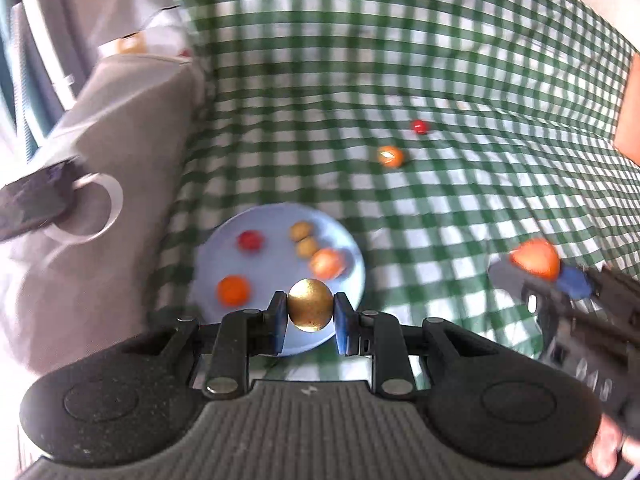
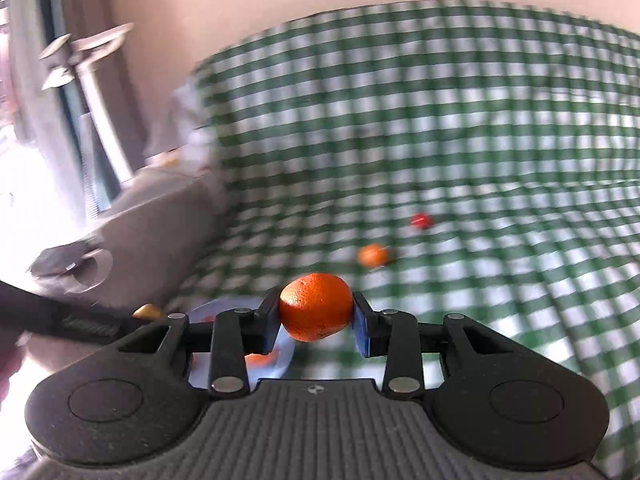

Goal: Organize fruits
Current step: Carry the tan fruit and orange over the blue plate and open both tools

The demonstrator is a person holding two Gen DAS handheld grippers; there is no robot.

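A green-and-white checked cloth is spread over the whole work surface and is creased in places. A pale wall is seen beyond its far edge in the right wrist view. At the left edge of the cloth a grey fabric bag with a metal ring is set, and much of both views is smeared by blur.

A pale blue plate lies on the cloth just beside the bag. On it are seen an orange fruit, a second orange-red fruit, a small red fruit and two small tan fruits touching each other.

The left gripper is clenched on a round golden-brown fruit, which is held above the near rim of the plate. The right gripper is clamped on a mandarin with a dimpled, bright orange skin; it is held above the cloth, just right of the plate.

Further out on the cloth, well apart from the plate, a small orange fruit and a smaller red berry lie near each other.
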